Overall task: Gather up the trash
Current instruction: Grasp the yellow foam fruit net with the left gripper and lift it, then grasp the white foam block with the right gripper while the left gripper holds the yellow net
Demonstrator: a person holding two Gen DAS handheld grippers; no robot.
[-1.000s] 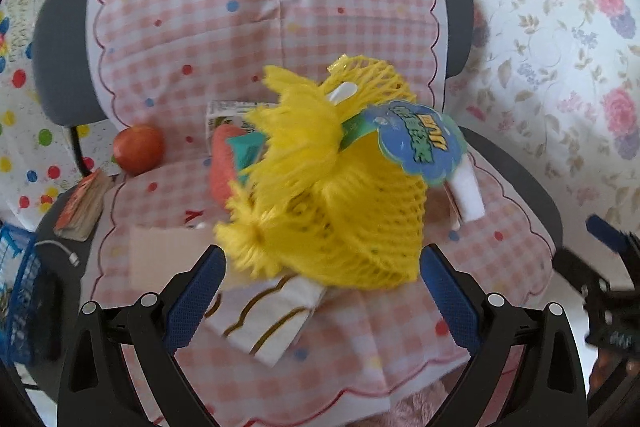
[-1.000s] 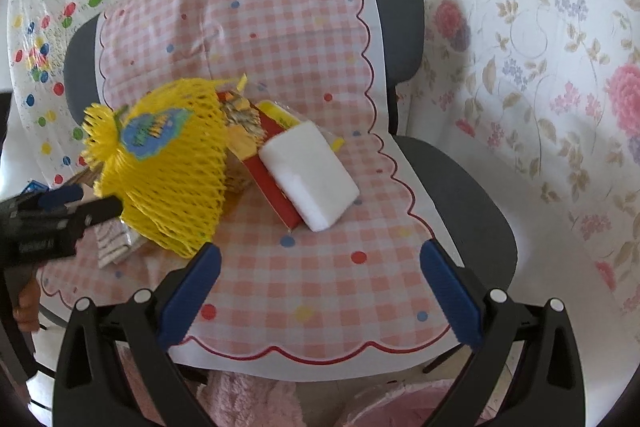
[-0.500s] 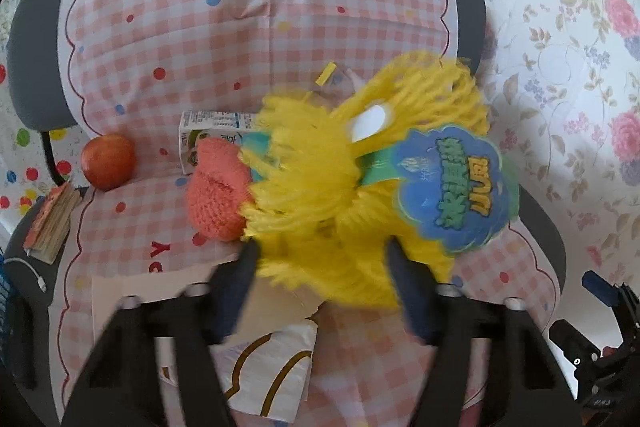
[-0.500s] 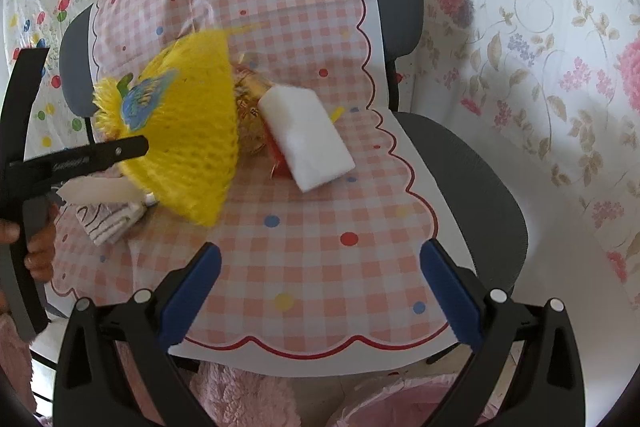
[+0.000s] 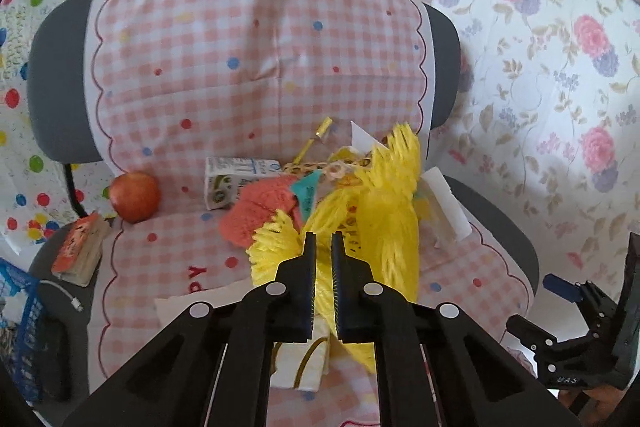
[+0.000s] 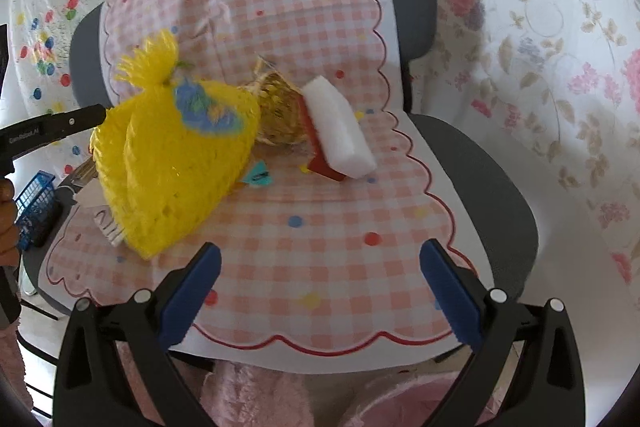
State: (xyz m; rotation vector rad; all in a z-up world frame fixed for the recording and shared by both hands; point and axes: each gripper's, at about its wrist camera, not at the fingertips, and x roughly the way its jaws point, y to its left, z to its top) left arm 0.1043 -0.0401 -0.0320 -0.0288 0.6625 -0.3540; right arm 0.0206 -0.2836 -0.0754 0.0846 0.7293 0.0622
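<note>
A chair [image 5: 492, 227] under a pink gingham cover [image 5: 256, 67] carries the litter. The left gripper [image 5: 323, 247] is closing its jaws on the yellow net bag [image 6: 172, 155] (directly ahead, hanging long-axis downward); the right gripper [image 6: 320, 267] gapes empty, well apart.

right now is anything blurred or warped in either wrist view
Left wrist view: yellow mesh net bag is smeared between the closing left gripper fingers; fisheye bends the grey office chair. Right wrist view: the bag's blue label is blurred, the white foam block sharp.
</note>
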